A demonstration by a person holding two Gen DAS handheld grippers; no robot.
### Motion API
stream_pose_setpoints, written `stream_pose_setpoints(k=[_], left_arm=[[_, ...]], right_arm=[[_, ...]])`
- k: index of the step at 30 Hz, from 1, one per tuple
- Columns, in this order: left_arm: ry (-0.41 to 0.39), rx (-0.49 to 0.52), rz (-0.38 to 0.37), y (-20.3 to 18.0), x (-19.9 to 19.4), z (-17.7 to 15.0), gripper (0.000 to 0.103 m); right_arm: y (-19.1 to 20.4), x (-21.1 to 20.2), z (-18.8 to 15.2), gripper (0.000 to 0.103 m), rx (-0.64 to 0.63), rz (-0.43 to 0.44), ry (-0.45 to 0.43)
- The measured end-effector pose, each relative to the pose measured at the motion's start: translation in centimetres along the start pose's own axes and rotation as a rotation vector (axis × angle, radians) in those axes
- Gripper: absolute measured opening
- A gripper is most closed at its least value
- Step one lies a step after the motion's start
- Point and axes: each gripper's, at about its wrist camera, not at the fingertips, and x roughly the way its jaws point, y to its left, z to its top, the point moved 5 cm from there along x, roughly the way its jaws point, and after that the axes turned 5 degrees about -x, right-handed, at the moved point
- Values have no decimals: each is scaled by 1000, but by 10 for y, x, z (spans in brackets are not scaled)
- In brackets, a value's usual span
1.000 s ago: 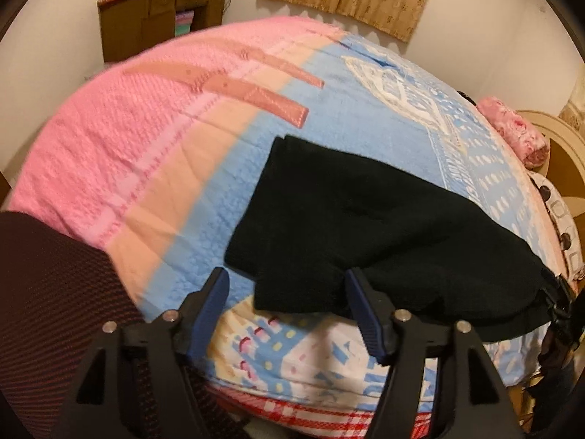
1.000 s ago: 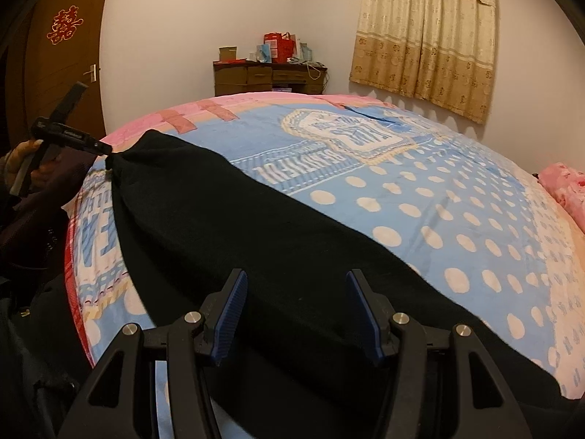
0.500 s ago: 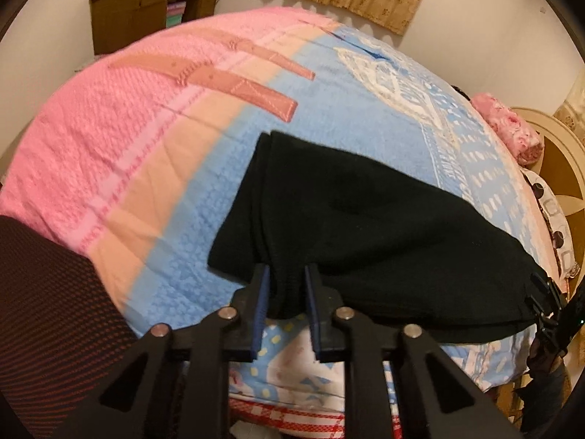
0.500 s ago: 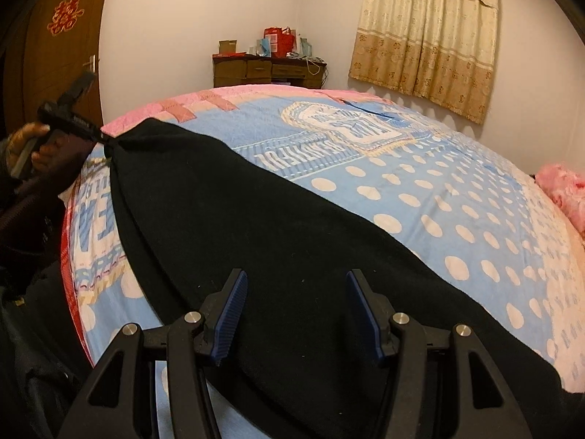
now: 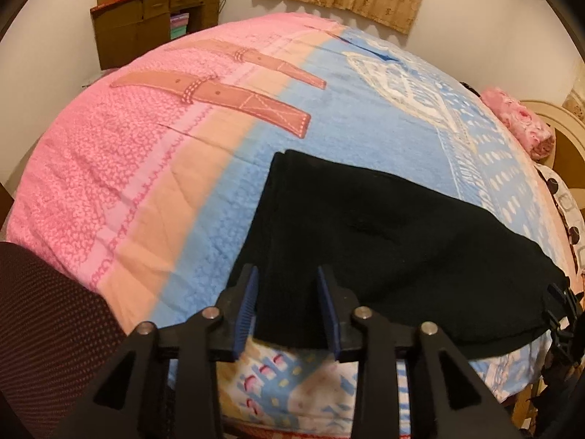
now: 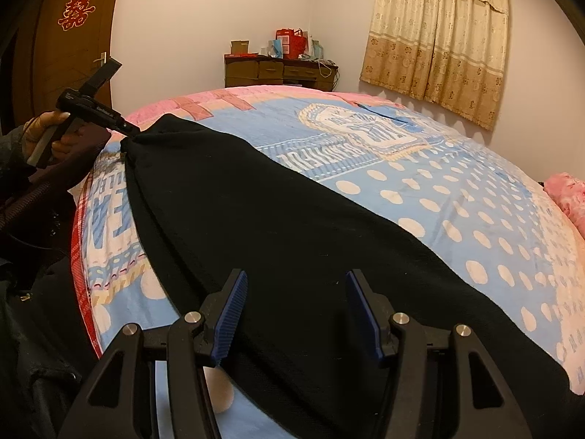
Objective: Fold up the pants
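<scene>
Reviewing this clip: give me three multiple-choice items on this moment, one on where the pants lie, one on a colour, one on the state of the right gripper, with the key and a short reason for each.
1. Where do the pants lie?
A. On the bed's blanket, near its front edge
B. On the wooden dresser
C. On the floor

2. What colour are the pants?
A. Pink
B. Black
C. Beige

3. How does the right gripper stand?
A. Shut on the curtain
B. Shut on the pillow
C. Open, fingers apart over the pants

Key:
1 A: the pants spread flat across the blanket, reaching its front edge.
2 B: the cloth is black against the pink and blue print.
3 C: the right gripper has a wide gap between its blue fingers, with black cloth lying beneath them, not pinched.
</scene>
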Motion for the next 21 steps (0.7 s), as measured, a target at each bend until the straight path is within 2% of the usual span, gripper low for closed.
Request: stream_pose_setpoints(k=[1, 4, 5, 6, 9, 14, 17, 19, 21], left_arm=[[7, -7, -8, 1, 4, 0, 36], [29, -33, -27, 4, 13, 0, 26], [23, -23, -27, 2, 13, 0, 14], [16, -6, -23, 0, 11, -1, 10], [0, 23, 1, -3, 3, 2, 8], [-84, 41, -3, -1, -23, 36, 8], [-60, 85, 38, -4, -12, 43, 8], [-4, 117, 86, -3, 12, 36, 8], [23, 94, 82, 3, 25, 30, 9]], right_arm=[[0, 1, 0, 58, 3, 2, 1], [1, 2, 0, 58, 2, 2, 2], [2, 2, 0, 58, 3, 3, 1], [2, 2, 0, 58, 5, 4, 0], [2, 4, -1, 58, 9, 7, 2], [5, 5, -2, 58, 3, 6, 8], [6, 3, -2, 58, 11, 10, 2], [8, 4, -4, 58, 15, 13, 8], [11, 7, -8, 58, 12, 12, 25]])
